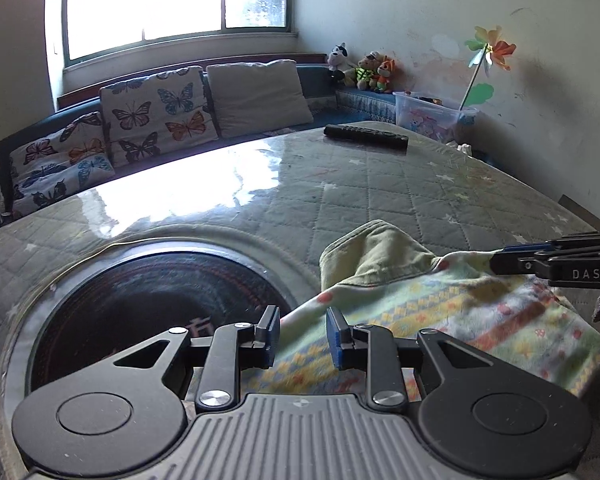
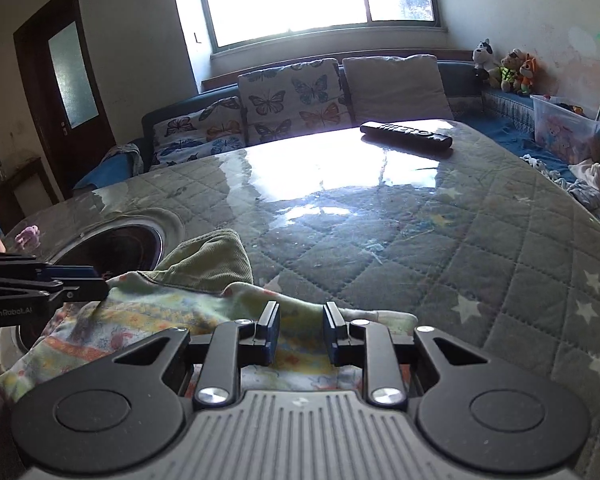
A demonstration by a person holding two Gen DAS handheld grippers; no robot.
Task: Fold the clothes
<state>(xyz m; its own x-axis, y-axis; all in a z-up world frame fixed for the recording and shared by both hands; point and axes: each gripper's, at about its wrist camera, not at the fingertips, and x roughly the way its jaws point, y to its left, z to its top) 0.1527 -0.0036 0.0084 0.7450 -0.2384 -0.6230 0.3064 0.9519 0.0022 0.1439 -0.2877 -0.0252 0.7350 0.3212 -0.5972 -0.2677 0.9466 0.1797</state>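
I hold the left gripper [image 1: 303, 338] and right gripper [image 2: 300, 336] side by side, pitched downward, jaws parted with a clear gap.

Pale garment [image 1: 440, 312] under the left gripper's [image 1: 303, 338] blue pads: yellow, orange and green bands, red dots, with a plain olive-green part [image 1: 380, 256] folded ahead. The grey quilted table cover [image 1: 380, 192] beyond carries white stars. A black remote [image 1: 366, 136] lies far ahead. Cream cushions [image 1: 156, 114] at the back show orange, blue and black butterflies; one cushion [image 1: 260, 94] is plain beige. Ahead to the right, a pinwheel [image 1: 492, 50] in orange, yellow, green.
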